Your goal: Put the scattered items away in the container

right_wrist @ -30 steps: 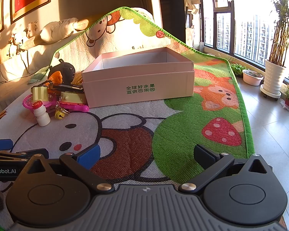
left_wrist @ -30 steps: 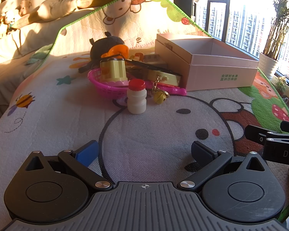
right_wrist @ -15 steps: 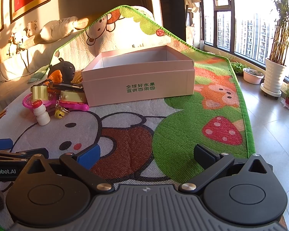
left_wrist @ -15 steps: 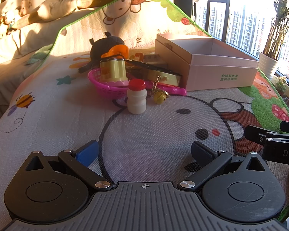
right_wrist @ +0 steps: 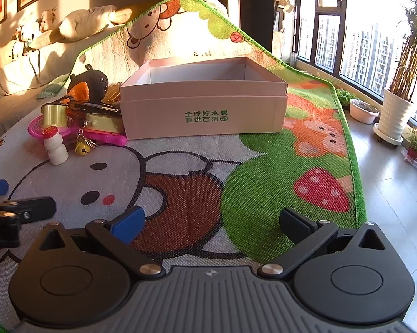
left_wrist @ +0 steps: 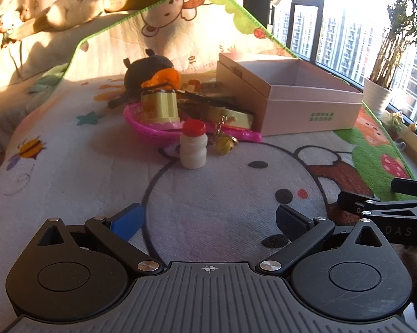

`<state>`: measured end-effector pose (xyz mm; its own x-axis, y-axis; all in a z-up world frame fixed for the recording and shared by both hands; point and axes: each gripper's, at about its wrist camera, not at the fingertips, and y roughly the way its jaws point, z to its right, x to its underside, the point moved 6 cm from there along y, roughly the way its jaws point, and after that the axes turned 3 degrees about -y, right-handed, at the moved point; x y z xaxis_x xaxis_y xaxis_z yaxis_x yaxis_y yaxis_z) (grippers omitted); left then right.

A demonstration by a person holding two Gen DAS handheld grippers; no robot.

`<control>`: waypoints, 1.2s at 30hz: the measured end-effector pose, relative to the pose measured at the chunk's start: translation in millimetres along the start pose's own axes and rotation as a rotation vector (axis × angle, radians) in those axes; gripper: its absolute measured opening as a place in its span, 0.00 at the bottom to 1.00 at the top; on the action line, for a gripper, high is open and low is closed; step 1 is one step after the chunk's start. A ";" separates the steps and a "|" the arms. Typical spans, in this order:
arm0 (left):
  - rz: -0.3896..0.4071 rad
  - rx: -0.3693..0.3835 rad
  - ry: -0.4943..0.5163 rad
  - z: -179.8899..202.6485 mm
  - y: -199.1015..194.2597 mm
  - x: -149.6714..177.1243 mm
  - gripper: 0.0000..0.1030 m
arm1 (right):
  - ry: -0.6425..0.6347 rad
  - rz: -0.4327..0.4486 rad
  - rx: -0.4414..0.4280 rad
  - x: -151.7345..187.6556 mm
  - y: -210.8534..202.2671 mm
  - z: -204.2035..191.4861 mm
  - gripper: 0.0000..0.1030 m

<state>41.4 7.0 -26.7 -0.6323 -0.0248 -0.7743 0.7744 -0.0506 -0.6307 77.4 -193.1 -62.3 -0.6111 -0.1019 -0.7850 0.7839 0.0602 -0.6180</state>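
An open pink cardboard box (left_wrist: 300,102) (right_wrist: 205,111) stands empty on the cartoon play mat. Left of it lies a pile of toys: a small white bottle with a red cap (left_wrist: 193,147) (right_wrist: 55,146) standing upright, a gold bell on a keyring (left_wrist: 225,144) (right_wrist: 82,146), a pink plastic basket (left_wrist: 150,129) holding a yellow block (left_wrist: 160,105), a dark plush toy (left_wrist: 148,68) (right_wrist: 93,82). My left gripper (left_wrist: 208,219) is open and empty, well short of the bottle. My right gripper (right_wrist: 211,222) is open and empty, facing the box.
The mat's green edge (right_wrist: 349,149) runs along the right, with bare floor, a white plant pot (right_wrist: 394,116) and windows beyond. Cushions and soft toys (left_wrist: 75,8) lie behind the mat. The right gripper's finger shows at the right edge of the left wrist view (left_wrist: 374,208).
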 end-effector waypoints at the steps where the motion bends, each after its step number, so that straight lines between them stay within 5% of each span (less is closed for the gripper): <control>1: 0.006 -0.009 0.011 -2.2 -2.1 -1.4 1.00 | -0.002 -0.006 -0.001 -0.6 0.7 -0.3 1.00; 15: 0.162 -0.070 0.093 -42.0 -35.8 -20.6 1.00 | 0.003 -0.092 -0.019 -4.6 3.5 0.5 1.00; 18: 0.151 -0.113 0.056 -62.3 -32.7 -28.4 1.00 | -0.007 -0.105 -0.092 -11.4 4.1 -7.0 1.00; 23: 0.140 -0.107 -0.086 -101.3 -28.8 -44.0 1.00 | -0.151 0.092 -0.202 -42.9 -10.5 -52.4 0.99; 28: 0.150 -0.050 -0.193 -123.2 -28.7 -51.6 1.00 | -0.309 0.099 -0.304 -59.5 4.8 -110.9 0.44; 36: 0.095 0.033 -0.186 -112.7 -17.6 -39.6 1.00 | -0.349 0.039 -0.324 -69.8 58.3 -136.9 0.29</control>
<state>55.4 121.4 9.3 -0.5521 -0.2149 -0.8056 0.8316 -0.0716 -0.5507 150.7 -46.5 -49.4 -0.4651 -0.4177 -0.7805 0.6967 0.3713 -0.6138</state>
